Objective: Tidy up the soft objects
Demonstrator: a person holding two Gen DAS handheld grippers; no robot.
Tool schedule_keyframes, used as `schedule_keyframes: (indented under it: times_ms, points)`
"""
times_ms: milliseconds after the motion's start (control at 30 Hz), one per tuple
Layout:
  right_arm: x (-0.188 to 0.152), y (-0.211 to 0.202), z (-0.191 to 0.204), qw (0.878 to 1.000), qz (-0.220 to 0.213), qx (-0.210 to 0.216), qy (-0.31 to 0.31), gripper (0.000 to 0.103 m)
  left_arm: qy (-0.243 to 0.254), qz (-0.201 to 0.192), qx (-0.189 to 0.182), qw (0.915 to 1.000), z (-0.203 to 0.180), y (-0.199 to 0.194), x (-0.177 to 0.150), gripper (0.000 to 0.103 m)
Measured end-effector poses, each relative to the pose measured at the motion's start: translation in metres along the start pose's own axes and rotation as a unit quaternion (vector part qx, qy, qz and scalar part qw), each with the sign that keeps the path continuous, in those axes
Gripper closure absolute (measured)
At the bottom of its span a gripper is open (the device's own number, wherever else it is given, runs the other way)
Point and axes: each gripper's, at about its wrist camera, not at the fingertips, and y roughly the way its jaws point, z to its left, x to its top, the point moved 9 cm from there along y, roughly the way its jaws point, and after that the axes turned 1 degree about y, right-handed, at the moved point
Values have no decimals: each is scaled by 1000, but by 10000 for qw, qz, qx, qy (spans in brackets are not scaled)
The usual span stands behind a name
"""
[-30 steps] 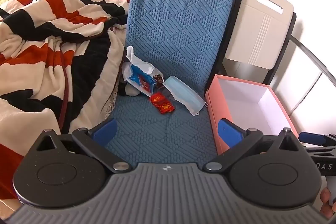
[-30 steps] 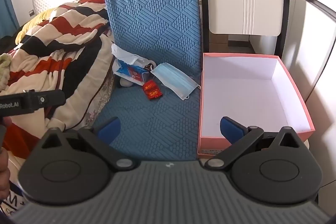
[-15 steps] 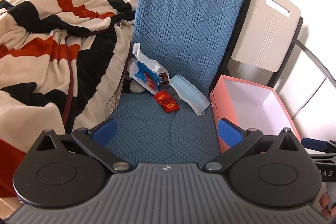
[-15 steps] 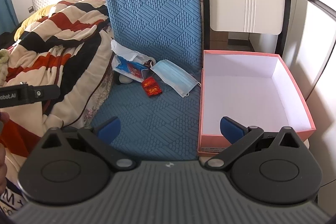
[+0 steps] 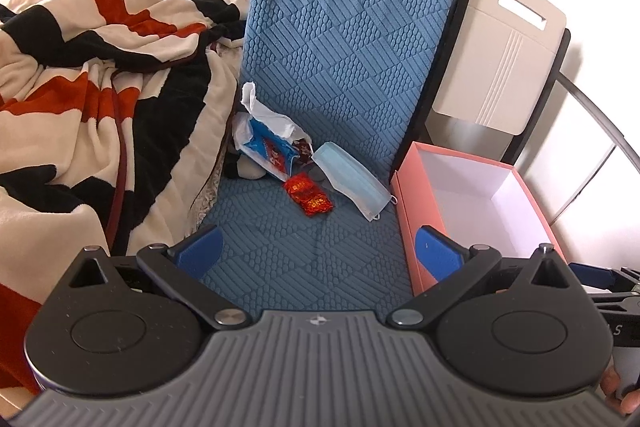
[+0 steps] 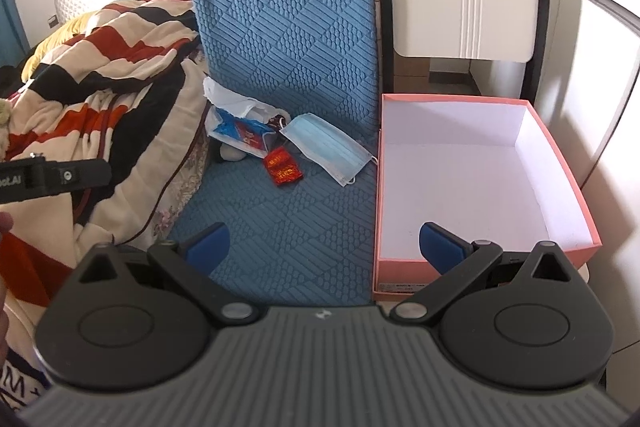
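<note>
Grippers, left (image 5: 318,253) and right (image 6: 324,245), hang spread and empty over chair (image 6: 280,223), mask (image 6: 326,147) beside box (image 6: 460,179).

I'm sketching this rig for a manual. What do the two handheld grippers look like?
Both match: the left gripper and right gripper each have a ribbed grey body with a small logo, two round black discs, black linkage arms with silver pivots, and blue fingers. White lettering marks their black side bars. No cables or sleeves show.
</note>
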Motion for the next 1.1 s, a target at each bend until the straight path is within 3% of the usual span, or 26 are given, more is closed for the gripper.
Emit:
schedule_keyframes:
  times_ms: [1100]
  points:
    - [-2, -1, -5, 9999, 3, 118, -37, 0, -103, -116, -161, 9998, -10, 6, -8, 0]
